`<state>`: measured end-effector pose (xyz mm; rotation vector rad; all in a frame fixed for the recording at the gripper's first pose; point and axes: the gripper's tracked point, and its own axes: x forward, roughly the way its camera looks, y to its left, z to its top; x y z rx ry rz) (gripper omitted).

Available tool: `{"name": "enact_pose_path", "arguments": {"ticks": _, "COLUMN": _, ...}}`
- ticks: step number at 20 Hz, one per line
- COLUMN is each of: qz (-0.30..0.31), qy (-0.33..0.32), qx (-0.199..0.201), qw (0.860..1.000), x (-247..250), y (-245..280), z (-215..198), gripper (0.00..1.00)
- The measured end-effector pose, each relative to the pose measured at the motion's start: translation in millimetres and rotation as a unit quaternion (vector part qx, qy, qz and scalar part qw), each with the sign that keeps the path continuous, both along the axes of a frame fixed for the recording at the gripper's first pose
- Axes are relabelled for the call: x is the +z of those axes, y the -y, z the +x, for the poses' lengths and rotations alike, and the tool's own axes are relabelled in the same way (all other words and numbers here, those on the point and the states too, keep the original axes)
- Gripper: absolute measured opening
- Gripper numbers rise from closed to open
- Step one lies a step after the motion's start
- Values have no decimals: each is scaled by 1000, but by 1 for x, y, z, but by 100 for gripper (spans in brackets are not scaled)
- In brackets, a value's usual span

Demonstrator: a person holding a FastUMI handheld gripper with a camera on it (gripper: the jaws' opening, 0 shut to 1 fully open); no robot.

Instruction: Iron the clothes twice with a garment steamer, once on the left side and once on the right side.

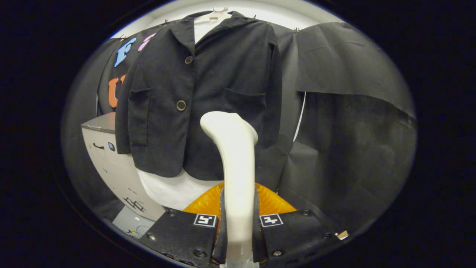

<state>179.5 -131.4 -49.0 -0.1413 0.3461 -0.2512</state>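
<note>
Cream plastic: my garment steamer (233,156) is a pale, smooth wand, its handle rising from between my fingers.
Steamer axis: its long axis runs upright, straight ahead of me along the fingers; the top bends over to my left and away, so the head faces the cloth.
Steamer place: its head stands in front of the lower middle of the jacket, just right of the lower button; I cannot tell if it touches the fabric.
Tongs (238,227): mine are closed on the steamer handle, one finger pressed to each side, with only the handle's width between them.
Orange part: a ribbed amber piece (271,203) sits behind the handle, just above my fingers.
Jacket (208,96): black, short, hanging upright on a pale hanger (219,14), front toward me, with two round buttons down the middle and a patch pocket on each side.
White garment (173,190): it shows at the collar and hangs out below the jacket hem.
Cabinet (111,163): a light grey box with a dark handle stands to my left, partly behind the jacket.
Backdrop: black cloth (346,141) hangs behind and to the right of the clothes.
</note>
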Motion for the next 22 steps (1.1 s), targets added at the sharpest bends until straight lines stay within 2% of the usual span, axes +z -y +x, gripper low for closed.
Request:
{"name": "enact_pose_path", "arguments": {"ticks": 8, "qz": 4, "qy": -54, "qx": -4, "qw": 999, "x": -69, "y": 8, "z": -18, "gripper": 29}}
{"name": "enact_pose_path", "arguments": {"ticks": 14, "qz": -2, "qy": -90, "qx": -11, "qw": 996, "x": -100, "y": 11, "z": -26, "gripper": 29}}
{"name": "enact_pose_path", "arguments": {"ticks": 17, "qz": 0, "qy": -95, "qx": -14, "qw": 995, "x": -105, "y": 9, "z": -29, "gripper": 29}}
{"name": "enact_pose_path", "arguments": {"ticks": 22, "qz": 1, "qy": -73, "qx": -7, "qw": 997, "x": -81, "y": -5, "z": -33, "gripper": 29}}
